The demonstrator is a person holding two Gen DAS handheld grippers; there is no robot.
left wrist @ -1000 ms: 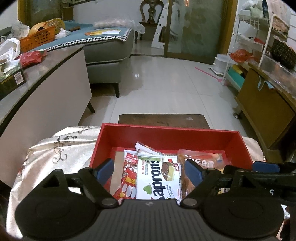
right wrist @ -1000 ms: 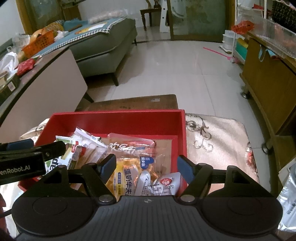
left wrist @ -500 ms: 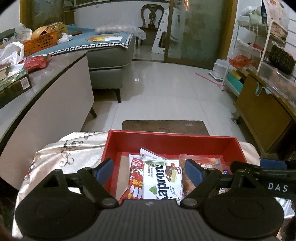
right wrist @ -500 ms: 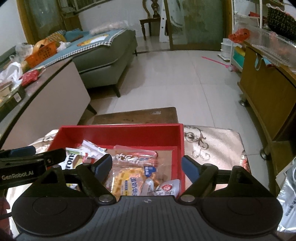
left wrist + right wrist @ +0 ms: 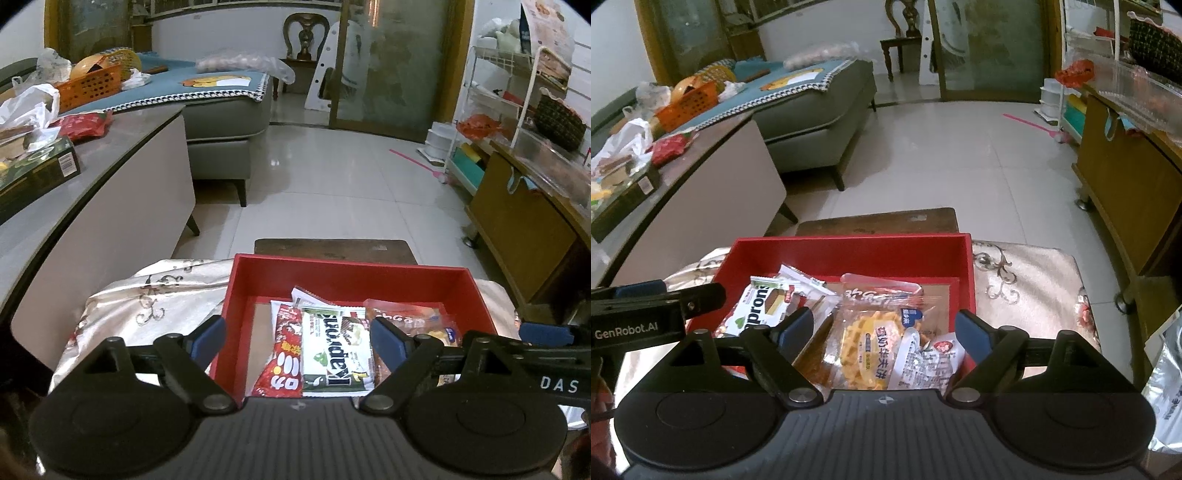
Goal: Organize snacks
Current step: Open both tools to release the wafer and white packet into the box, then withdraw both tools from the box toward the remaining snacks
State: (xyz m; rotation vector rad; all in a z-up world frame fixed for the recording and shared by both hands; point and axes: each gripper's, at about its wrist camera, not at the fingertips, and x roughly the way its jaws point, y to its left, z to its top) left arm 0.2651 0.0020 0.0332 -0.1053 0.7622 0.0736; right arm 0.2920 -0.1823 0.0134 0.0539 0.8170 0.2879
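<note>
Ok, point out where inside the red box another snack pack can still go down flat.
In the red box, one bare strip of floor lies between the left wall and the red snack pack. Another runs along the far wall, behind the waffle pack, towards the right corner. The middle and near right are crowded: wafer pack, waffle pack and small white packets overlap.

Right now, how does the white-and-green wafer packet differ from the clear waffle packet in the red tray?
The white-and-green wafer packet is opaque with big dark lettering; the clear waffle packet shows its yellow waffle inside. The wafer packet lies flat and smooth, while the waffle packet looks puffier and crinkled. The wafer packet sits left of the middle, the waffle packet toward the right wall. Both lie inside the red tray, and neither is gripped.
</note>
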